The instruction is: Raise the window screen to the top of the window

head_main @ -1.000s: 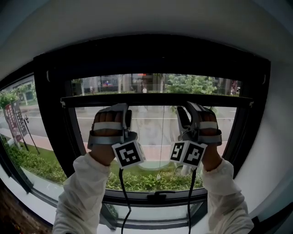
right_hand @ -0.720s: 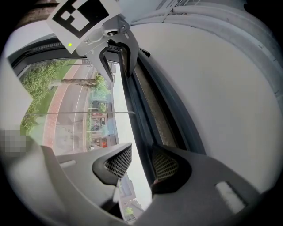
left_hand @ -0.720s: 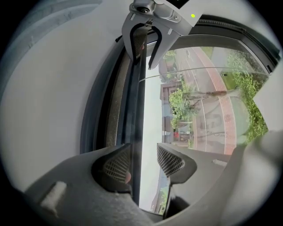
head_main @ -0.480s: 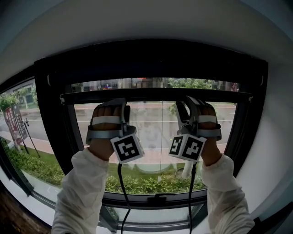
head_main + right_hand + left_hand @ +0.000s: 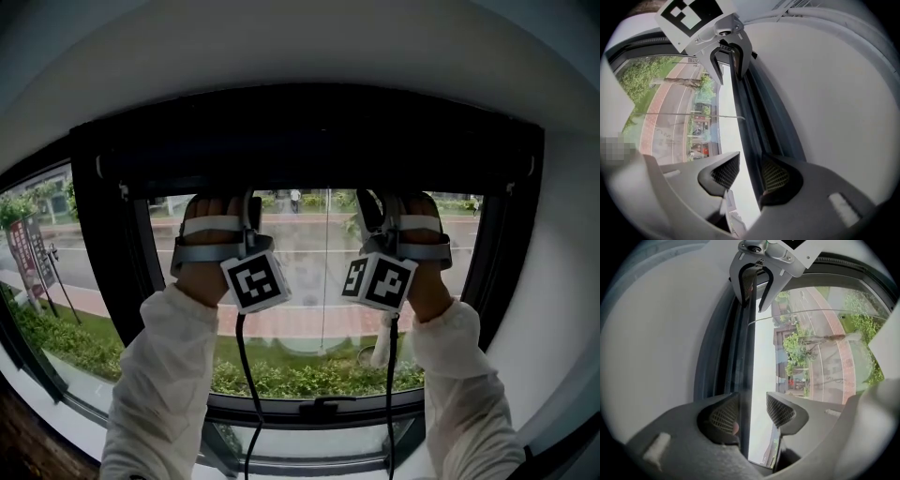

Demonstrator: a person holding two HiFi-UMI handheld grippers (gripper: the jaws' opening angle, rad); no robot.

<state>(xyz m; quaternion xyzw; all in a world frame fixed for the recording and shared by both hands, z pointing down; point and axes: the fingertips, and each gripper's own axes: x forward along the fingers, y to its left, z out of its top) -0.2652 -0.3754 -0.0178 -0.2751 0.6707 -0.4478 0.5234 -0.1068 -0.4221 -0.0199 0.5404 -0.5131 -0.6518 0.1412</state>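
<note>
A black window frame (image 5: 94, 253) fills the far wall, with a white soffit (image 5: 300, 52) curving over it and white wall to either side. Through the glass lie a brick-red pavement (image 5: 309, 323), a hedge (image 5: 309, 375) close under the sill, trees, and a sign board (image 5: 23, 253) far off to the left. A latch (image 5: 319, 408) sits in the middle of the frame's bottom rail. Two white sleeves (image 5: 159, 394) reach up from the near edge, and a dark cable (image 5: 246, 384) hangs down beside each.

Across the top runs the frame's deep dark head (image 5: 309, 141). The window screen's bar (image 5: 746, 357) lies right against its lower edge (in the head view the two blend into one black band). Below the bar the pane shows the street plainly from side to side.

The left gripper (image 5: 750, 411) is on the bar left of the middle and the right gripper (image 5: 751, 172) right of the middle. They are level with each other, and their marker cubes (image 5: 255, 281) face the near side. Each straddles the bar with its jaws apart. In the left gripper view one pad (image 5: 723, 416) rests against the bar, while daylight shows between the bar and the other pad (image 5: 780, 409). The right gripper view shows the same: the pad (image 5: 776, 176) on the frame side is against the bar and the pad (image 5: 725, 171) on the street side is clear of it. Each gripper view also shows the other gripper farther along the same bar.
</note>
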